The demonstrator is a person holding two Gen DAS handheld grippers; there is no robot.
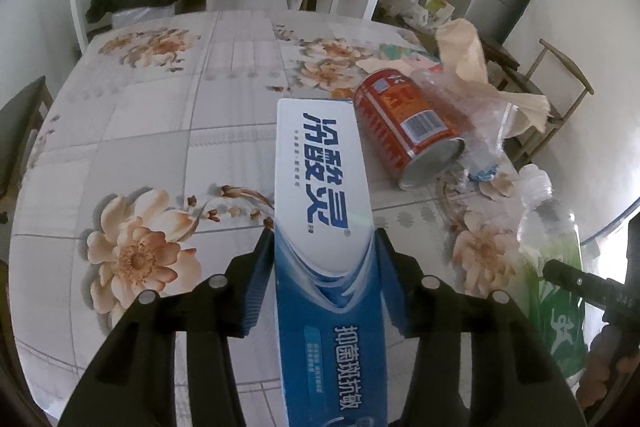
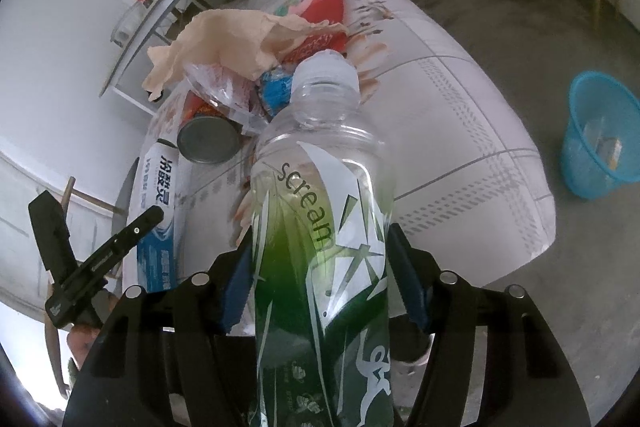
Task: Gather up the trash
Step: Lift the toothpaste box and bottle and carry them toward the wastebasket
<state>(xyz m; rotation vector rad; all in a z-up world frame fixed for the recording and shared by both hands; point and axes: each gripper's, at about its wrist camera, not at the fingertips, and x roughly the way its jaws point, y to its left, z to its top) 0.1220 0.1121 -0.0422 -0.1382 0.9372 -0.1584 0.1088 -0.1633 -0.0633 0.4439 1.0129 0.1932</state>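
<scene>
Toothpaste box (image 1: 320, 211) sits clamped in my left gripper (image 1: 324, 279) above the table (image 1: 160, 131); my right gripper (image 2: 320, 279) seems clamped on the green bottle (image 2: 320, 227) near the table's edge.

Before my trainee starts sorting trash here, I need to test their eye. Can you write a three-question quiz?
1. True or false: the red can stands upright.
2. What lies between the left gripper fingers?
   A. toothpaste box
   B. spoon
   C. sponge
3. The right gripper has a ____ between its fingers.

Key:
1. False, it lies on its side.
2. A.
3. Bottle.
</scene>
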